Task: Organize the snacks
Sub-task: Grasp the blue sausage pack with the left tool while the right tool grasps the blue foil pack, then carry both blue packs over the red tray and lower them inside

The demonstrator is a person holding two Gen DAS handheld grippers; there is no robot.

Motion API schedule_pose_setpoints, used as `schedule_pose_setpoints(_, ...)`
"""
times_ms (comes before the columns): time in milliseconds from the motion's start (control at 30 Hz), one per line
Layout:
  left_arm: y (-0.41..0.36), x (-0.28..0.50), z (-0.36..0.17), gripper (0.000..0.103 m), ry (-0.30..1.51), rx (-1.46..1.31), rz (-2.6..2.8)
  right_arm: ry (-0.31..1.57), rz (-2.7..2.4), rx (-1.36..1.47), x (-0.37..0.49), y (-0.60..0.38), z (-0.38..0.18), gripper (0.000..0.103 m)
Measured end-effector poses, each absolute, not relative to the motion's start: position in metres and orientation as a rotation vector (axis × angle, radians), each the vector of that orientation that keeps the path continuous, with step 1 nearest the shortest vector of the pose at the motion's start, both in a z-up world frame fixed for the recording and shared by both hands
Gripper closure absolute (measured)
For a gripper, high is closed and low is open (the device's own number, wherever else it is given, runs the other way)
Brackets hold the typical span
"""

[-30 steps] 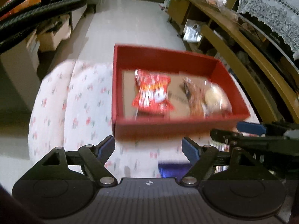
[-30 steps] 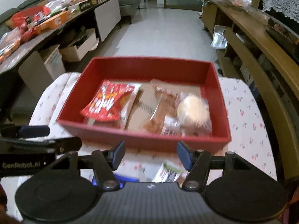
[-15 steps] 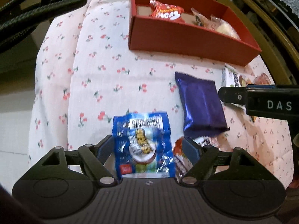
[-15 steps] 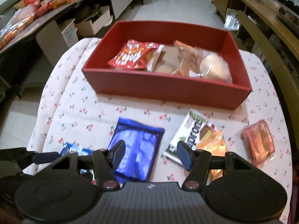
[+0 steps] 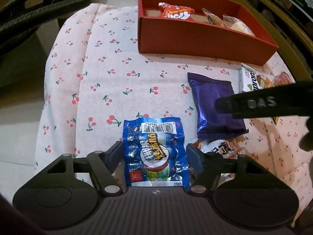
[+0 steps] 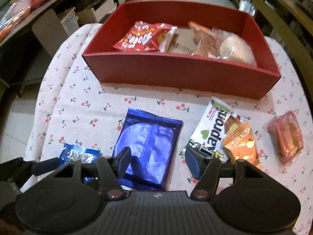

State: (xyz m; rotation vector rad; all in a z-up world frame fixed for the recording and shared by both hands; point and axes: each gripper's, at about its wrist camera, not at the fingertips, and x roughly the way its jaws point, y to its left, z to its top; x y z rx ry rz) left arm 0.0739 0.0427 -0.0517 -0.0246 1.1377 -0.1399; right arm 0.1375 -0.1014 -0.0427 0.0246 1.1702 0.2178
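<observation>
A red box point(image 5: 203, 41) point(image 6: 176, 74) at the table's far side holds a red snack bag point(image 6: 140, 37) and several clear-wrapped pastries point(image 6: 230, 49). My left gripper point(image 5: 154, 156) is open, its fingers on either side of a blue packet point(image 5: 154, 152) that lies on the cloth. My right gripper point(image 6: 156, 160) is open over a purple packet point(image 6: 148, 145) point(image 5: 213, 105). A white Kaprons wafer pack point(image 6: 213, 129), an orange packet point(image 6: 240, 145) and a reddish wrapped cake point(image 6: 285, 137) lie to the right.
The table has a white cherry-print cloth point(image 5: 109, 74). Another wrapped snack point(image 5: 217, 146) lies beside the blue packet. A wooden chair frame point(image 6: 283, 29) stands at the right. Shelves with goods and boxes point(image 6: 39, 4) stand at the left.
Both grippers have pulled back from the red box and tilted down to the loose snacks. The left now straddles the blue packet, the right hangs over the purple one.
</observation>
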Motion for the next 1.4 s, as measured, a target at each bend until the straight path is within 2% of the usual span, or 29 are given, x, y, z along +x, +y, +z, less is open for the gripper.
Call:
schedule_pose_setpoints(333, 0.051, 0.069, -0.048, 0.028, 1.131, -0.064, -0.175, 1.186, 0.242, 0.032, 0.149, -0.081, -0.048, 0.025)
schedule_pose_setpoints(433, 0.05, 0.067, -0.049, 0.028, 1.122, -0.053, -0.174, 1.203, 0.227, 0.067, 0.155, -0.078, -0.052, 0.016)
schedule_pose_setpoints(567, 0.047, 0.067, -0.051, 0.028, 1.116, -0.032, -0.175, 1.211, 0.2, 0.063, 0.161, -0.072, -0.059, 0.01)
schedule_pose_setpoints(867, 0.045, 0.066, -0.053, 0.028, 1.112, 0.01, -0.176, 1.2, 0.212, -0.009, 0.152, -0.077, -0.057, 0.025)
schedule_pose_setpoints(1100, 0.046, 0.066, -0.053, 0.028, 1.107, 0.005, -0.168, 1.19, 0.198, -0.06, 0.145, -0.086, -0.055, 0.025)
schedule_pose_setpoints(1233, 0.038, 0.069, -0.057, 0.018, 1.087, 0.064, -0.155, 1.192, 0.213, -0.097, 0.15, -0.074, -0.062, 0.017)
schedule_pose_setpoints(1300, 0.037, 0.067, -0.058, 0.022, 1.081, 0.088, -0.154, 1.181, 0.221, -0.104, 0.148, -0.073, -0.062, 0.018)
schedule_pose_setpoints(1333, 0.039, 0.066, -0.057, 0.027, 1.08, 0.093, -0.155, 1.181, 0.225, -0.104, 0.148, -0.076, -0.059, 0.024)
schedule_pose_setpoints(1400, 0.044, 0.065, -0.054, 0.027, 1.086, 0.066, -0.162, 1.167, 0.217, -0.099, 0.144, -0.083, -0.054, 0.027)
